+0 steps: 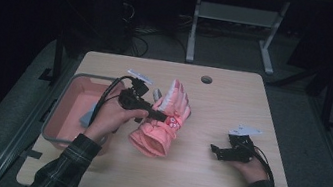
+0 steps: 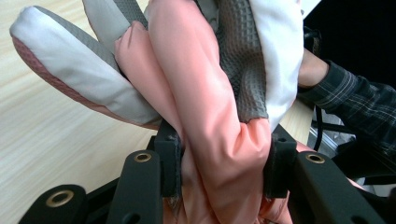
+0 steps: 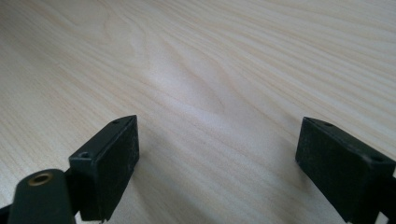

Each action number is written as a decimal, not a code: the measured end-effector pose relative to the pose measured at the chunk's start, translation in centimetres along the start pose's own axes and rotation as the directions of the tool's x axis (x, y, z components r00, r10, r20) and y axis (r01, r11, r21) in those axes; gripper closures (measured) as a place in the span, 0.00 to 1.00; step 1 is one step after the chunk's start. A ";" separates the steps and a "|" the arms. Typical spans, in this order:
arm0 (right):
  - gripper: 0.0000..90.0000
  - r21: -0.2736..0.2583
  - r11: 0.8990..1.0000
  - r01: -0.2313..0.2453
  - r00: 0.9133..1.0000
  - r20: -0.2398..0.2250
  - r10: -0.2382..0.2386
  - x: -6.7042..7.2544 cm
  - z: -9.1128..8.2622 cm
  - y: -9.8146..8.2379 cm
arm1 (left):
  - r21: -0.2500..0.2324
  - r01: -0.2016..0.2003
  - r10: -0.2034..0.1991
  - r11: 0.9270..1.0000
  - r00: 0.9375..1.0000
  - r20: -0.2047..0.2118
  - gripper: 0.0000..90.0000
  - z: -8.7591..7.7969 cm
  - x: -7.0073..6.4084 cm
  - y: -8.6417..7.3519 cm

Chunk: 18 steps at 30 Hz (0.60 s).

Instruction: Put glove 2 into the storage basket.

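nearest the person, the right gripper (image 1: 218,151) rests low on the bare wood at about four o'clock on the table (image 1: 201,180), its jaws spread wide with nothing between them; the right gripper view looks along them onto the table's plain grain. it seems parked there out of the way, pointed toward nine o'clock at the work, perhaps ready to help.

a little farther in, just left of centre, the left gripper (image 1: 160,117) pinches the pink glove (image 1: 162,123). in the left gripper view the pads (image 2: 172,163) squeeze a thick fold of the glove's salmon fabric from both sides, bunching it, so the jaws stand partly apart only because the padding fills them. the grip sits across the middle of the glove, near the wrist strap, which looks chosen so the whole thing comes up in one piece rather than dangling by a finger.

from the gripper, the glove's cuff hangs toward six o'clock and looks to brush the table, though the dim high view makes that contact hard to confirm; the white-and-grey fingers stick up toward twelve o'clock.

farther left, at nine o'clock on the table's edge, sits the pink bin (image 1: 68,108) with a pale blue item (image 1: 88,116) inside, partly behind the left hand (image 1: 110,117). the glove is near it, and probably headed there.
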State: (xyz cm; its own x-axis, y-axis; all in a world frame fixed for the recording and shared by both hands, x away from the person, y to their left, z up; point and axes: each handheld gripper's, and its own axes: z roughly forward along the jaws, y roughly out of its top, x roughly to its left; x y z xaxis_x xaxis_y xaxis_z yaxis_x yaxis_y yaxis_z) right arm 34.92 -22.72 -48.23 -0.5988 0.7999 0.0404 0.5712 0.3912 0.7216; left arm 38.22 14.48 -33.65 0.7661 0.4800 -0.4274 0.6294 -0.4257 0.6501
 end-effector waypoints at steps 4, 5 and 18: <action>0.14 0.000 1.000 0.000 1.000 0.001 0.000 0.0 0.0 0.0 | -0.017 0.021 -0.022 1.000 1.000 -0.011 0.65 -1.6 0.3 -0.1; 0.14 0.000 1.000 0.000 1.000 0.001 0.000 0.0 0.0 0.0 | -0.020 0.020 -0.020 1.000 1.000 -0.013 0.65 -2.0 0.4 -0.1; 0.14 0.000 1.000 -0.004 1.000 0.004 0.004 0.0 0.0 0.0 | -0.069 0.056 -0.061 0.996 0.995 -0.075 0.65 -7.7 1.8 -0.9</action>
State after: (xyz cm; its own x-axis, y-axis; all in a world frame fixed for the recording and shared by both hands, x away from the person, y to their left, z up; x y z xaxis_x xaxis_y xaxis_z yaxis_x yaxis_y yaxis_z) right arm 34.94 -22.68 -48.22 -0.5940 0.8034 0.0409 0.5740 0.3877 0.7212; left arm 38.05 21.64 -30.18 0.7144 0.5611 -0.4182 0.6607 -0.3440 0.6671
